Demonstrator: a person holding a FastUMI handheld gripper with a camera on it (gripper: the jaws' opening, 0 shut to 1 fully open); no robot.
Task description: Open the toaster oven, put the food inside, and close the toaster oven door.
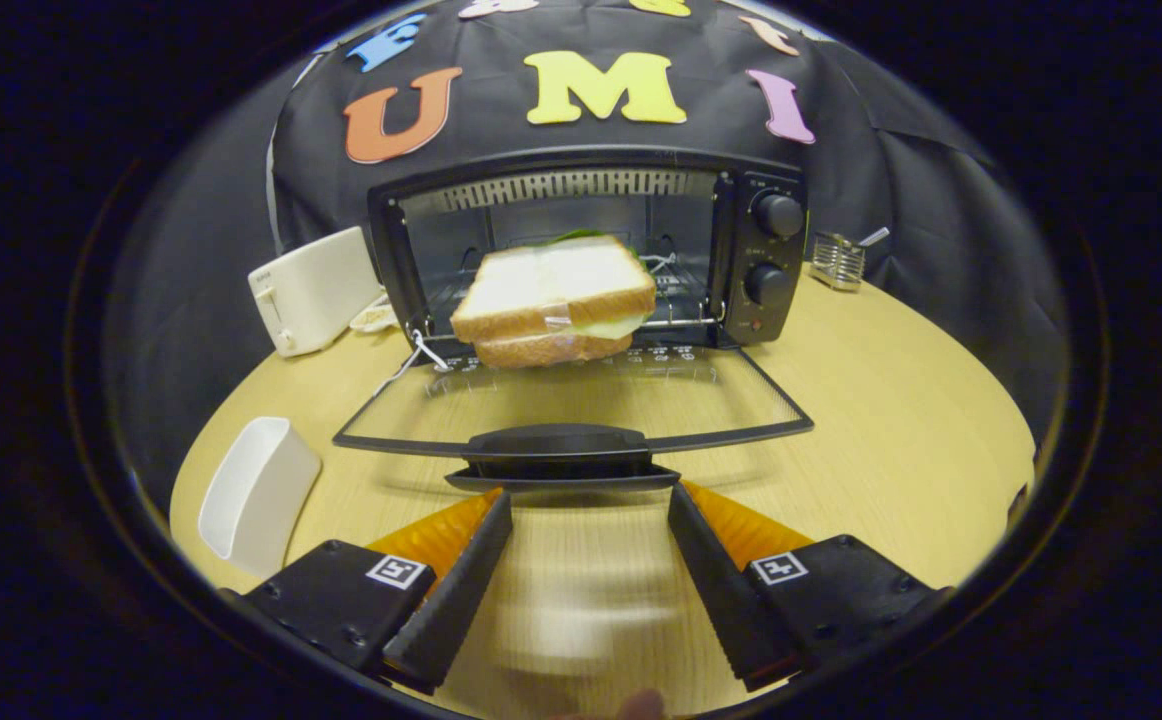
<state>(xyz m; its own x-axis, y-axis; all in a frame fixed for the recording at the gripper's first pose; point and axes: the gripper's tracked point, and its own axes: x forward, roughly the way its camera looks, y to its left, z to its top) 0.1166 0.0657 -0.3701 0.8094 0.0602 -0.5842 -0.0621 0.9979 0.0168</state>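
Round-edged wooden table [891,420], pale, fine-grained, evenly lit with a soft glare near its front edge. Behind it, black cloth wall [901,180], creased and draped, rising past the table's far edge. At the far left edge, a white toaster [313,288], standing upright. At the far right edge, close against the cloth, a small wire holder [836,260] with a pale handle sticking out. Near the front left edge, a white rectangular bin [259,495], tilted, open side up.
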